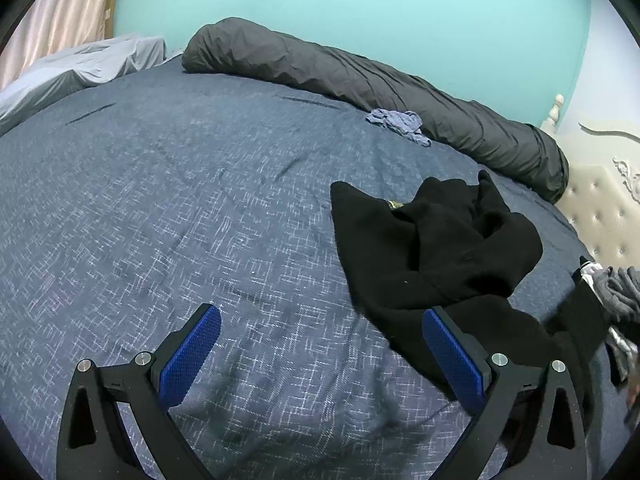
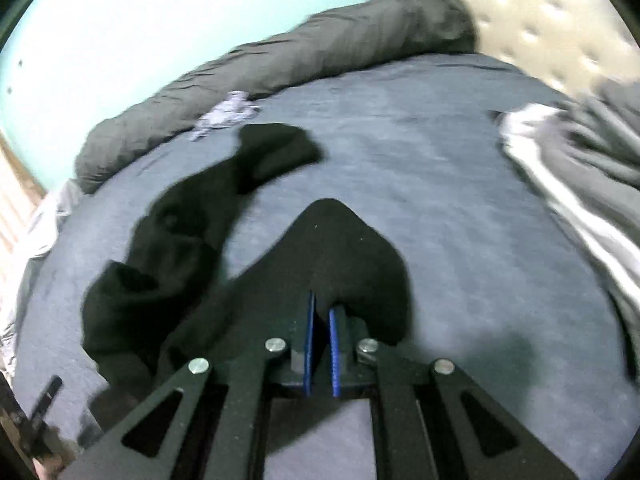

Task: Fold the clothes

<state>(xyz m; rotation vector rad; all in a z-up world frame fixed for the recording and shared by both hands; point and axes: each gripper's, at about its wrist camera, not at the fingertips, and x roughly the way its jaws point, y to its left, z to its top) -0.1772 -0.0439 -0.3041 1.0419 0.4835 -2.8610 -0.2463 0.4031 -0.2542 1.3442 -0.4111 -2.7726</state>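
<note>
Right gripper (image 2: 321,320) pinches the black garment (image 2: 200,240); best lift toward twelve o'clock, shaking it flat, while the spread left gripper (image 1: 320,344) takes another edge.

Black garment (image 2: 340,248) between right gripper (image 2: 321,312) fingers (image 2: 334,344)

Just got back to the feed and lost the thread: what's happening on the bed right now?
A person with two handheld grippers is starting on a black garment lying crumpled on the blue bedspread. The right gripper has its jaws shut on one end of it, the cloth bunched over the tips. The left gripper hangs over the bedspread with jaws wide open, holding nothing. A grey pile of clothes waits at the side, and a small bluish garment lies by the rolled dark duvet.
</note>
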